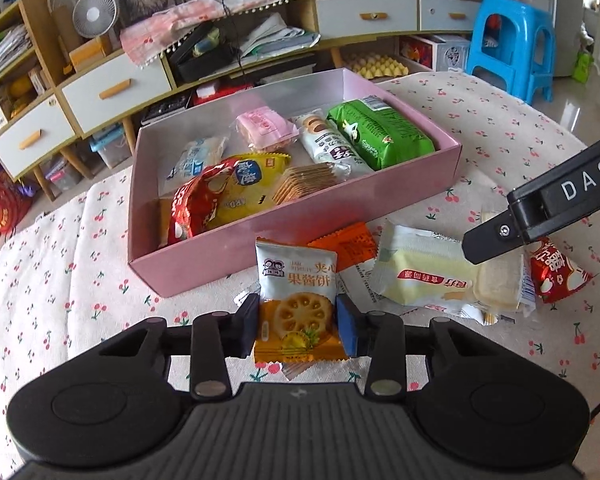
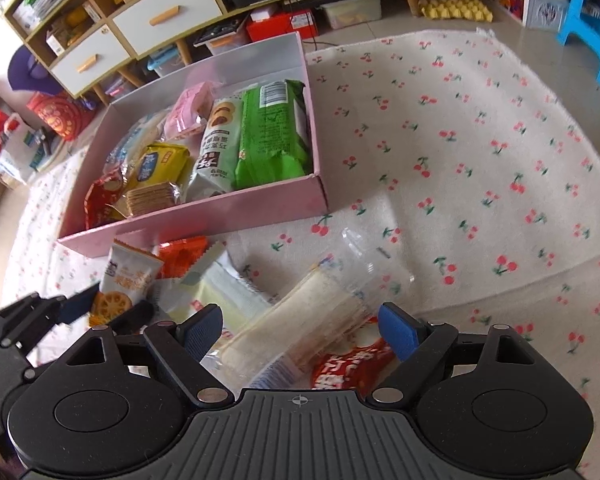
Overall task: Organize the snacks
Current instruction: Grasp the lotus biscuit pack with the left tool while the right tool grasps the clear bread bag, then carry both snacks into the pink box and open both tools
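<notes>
The left gripper [image 1: 297, 322] pinches the biscuit packet [image 1: 296, 280] just before the pink box [image 1: 260, 236], while the right gripper [image 2: 300, 334], jaws spread over the clear-wrapped cake [image 2: 300, 320], risks crushing it if closed hard.

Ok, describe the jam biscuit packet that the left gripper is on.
The jam biscuit packet is a small glossy foil pouch, pale blue-white above and orange below, printed with a lotus-root-shaped biscuit and crimped ends. It stands upright, clamped between the left gripper's jaws, just in front of the pink box, overlapping an orange packet.
</notes>
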Available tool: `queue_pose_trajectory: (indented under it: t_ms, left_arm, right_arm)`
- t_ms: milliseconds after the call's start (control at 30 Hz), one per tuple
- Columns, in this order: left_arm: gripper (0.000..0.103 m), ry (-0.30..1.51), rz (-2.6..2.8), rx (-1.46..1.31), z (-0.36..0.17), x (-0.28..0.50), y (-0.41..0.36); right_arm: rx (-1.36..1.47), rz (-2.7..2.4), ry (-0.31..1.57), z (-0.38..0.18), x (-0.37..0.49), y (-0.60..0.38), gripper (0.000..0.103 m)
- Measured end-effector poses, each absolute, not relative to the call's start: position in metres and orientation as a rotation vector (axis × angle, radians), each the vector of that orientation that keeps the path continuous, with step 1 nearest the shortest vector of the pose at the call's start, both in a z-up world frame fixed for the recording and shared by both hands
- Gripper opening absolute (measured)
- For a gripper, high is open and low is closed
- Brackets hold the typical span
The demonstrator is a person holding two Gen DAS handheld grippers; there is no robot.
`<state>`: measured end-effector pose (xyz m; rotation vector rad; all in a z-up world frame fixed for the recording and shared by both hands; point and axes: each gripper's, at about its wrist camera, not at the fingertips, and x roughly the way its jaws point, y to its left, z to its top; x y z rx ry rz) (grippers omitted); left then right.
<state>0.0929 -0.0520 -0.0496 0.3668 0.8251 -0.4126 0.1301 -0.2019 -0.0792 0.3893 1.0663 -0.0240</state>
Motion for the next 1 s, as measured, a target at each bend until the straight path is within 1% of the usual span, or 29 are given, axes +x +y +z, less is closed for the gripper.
queue_pose_trajectory:
  t_ms: [133,200,233,400,433,500,667,1000]
  left_arm:
    - [0.036,0.848,-0.405,0.34,-0.047,0.093,-0.043]
    - [0.036,0.859,-0.4,0.329,-0.046,0.093,-0.037]
    - [0.036,0.866,-0.399,0.322,-0.046,0.094,-0.035]
    - [0.036,0.897,-0.393,0.274,-0.046,0.095,-0.02]
    - [0.036,0.903,-0.393,0.264,-0.045,0.096,-0.017]
    - [0.036,0.915,-0.389,0.248,-0.046,0.097,-0.013]
    - [0.036,0.936,-0.38,0.212,-0.046,0.099,-0.004]
    - [0.036,0.971,-0.36,0.14,-0.045,0.103,0.01]
  right_arm:
    - [0.415,-0.012,1.06,-0.083,0.133,-0.202,0.085]
    - [0.416,-0.015,1.056,-0.085,0.135,-0.201,0.079]
    - [0.417,-0.011,1.05,-0.085,0.136,-0.201,0.078]
    - [0.404,0.037,1.034,-0.085,0.139,-0.196,0.055]
    - [0.391,0.051,1.033,-0.084,0.139,-0.193,0.053]
    - [0.353,0.062,1.037,-0.084,0.139,-0.188,0.041]
    - [0.303,0.062,1.041,-0.084,0.137,-0.181,0.039]
    - [0.346,0.06,1.038,-0.079,0.133,-0.186,0.037]
